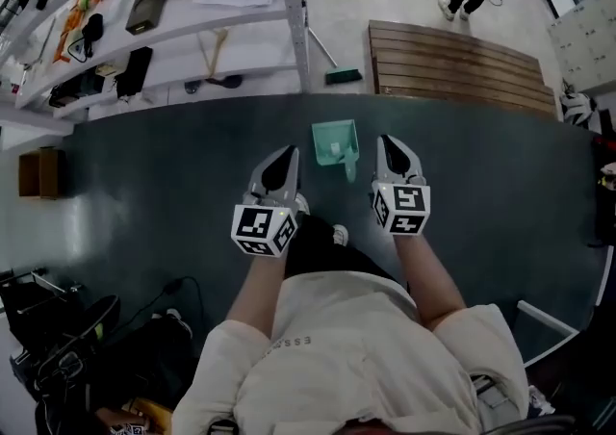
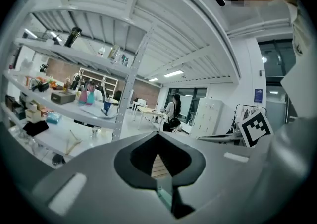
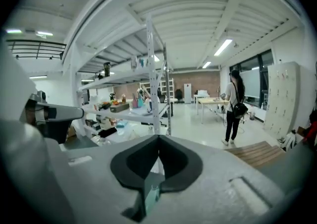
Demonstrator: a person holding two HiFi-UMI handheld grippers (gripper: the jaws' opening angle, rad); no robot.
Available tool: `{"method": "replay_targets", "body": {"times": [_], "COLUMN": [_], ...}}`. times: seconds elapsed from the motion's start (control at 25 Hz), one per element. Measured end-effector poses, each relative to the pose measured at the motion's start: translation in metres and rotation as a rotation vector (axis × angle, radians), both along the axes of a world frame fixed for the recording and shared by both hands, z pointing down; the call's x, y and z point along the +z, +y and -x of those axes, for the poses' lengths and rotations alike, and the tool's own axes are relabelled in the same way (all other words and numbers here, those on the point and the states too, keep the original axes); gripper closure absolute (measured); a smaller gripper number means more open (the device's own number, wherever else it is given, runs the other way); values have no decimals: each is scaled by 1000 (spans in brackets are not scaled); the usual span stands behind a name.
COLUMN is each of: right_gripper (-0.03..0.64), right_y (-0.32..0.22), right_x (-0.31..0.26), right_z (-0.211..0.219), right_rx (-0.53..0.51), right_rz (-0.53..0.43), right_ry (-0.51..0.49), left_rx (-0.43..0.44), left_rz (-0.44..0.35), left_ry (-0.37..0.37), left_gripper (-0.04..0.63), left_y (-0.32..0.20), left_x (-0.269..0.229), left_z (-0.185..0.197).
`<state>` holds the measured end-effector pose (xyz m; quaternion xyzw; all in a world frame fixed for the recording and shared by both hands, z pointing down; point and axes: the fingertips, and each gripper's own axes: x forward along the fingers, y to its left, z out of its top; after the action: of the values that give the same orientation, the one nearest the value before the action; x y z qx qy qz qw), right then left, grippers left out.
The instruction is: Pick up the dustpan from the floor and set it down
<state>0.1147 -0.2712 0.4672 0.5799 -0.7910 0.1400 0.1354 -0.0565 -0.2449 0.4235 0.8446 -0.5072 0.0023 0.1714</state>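
The dustpan (image 1: 335,145) is mint green against a dark grey-green floor mat (image 1: 144,183). The left gripper (image 1: 288,149) and right gripper (image 1: 386,139) are light grey with black inner linings. Their marker cubes (image 1: 262,229) are white with black square patterns. At one o'clock from the dustpan, the slatted platform (image 1: 462,67) is brown. At eleven o'clock, the shelf (image 1: 226,31) is white.

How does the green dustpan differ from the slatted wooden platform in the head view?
The dustpan is mint green; the platform is brown wooden slats. The dustpan is far smaller than the platform. The dustpan lies on the dark mat between the left gripper and right gripper; the platform lies at the mat's far edge. Both lie flat, neither gripped.
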Motion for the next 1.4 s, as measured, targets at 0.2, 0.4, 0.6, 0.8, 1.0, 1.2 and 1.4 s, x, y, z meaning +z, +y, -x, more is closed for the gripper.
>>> {"method": "replay_targets", "body": {"times": [0.2, 0.4, 0.6, 0.8, 1.0, 1.2, 1.4], "right_gripper": [627, 627, 628, 628, 627, 627, 627], "right_y": [36, 81, 131, 199, 280, 347, 396], "right_x": [-37, -36, -29, -34, -48, -48, -40], "right_z": [-8, -22, -25, -33, -33, -32, -33], "right_rx": [-51, -82, -116, -78, -88, -109, -114], "right_rz": [-87, -71, -51, -27, -12, 17, 47], "right_ry": [-16, -6, 17, 30, -12, -5, 7], "left_rx": [-15, -29, -30, -37, -39, -70, -45], "left_rz": [-83, -92, -82, -73, -78, -66, -53], "left_ry": [-24, -32, -35, 12, 1, -12, -19], "left_gripper": [586, 586, 586, 586, 586, 586, 586], "left_y": [37, 84, 136, 207, 289, 357, 405], "left_x": [-41, -48, -41, -44, -43, -38, -34], "left_z": [-6, -4, -4, -6, -10, -13, -20]}}
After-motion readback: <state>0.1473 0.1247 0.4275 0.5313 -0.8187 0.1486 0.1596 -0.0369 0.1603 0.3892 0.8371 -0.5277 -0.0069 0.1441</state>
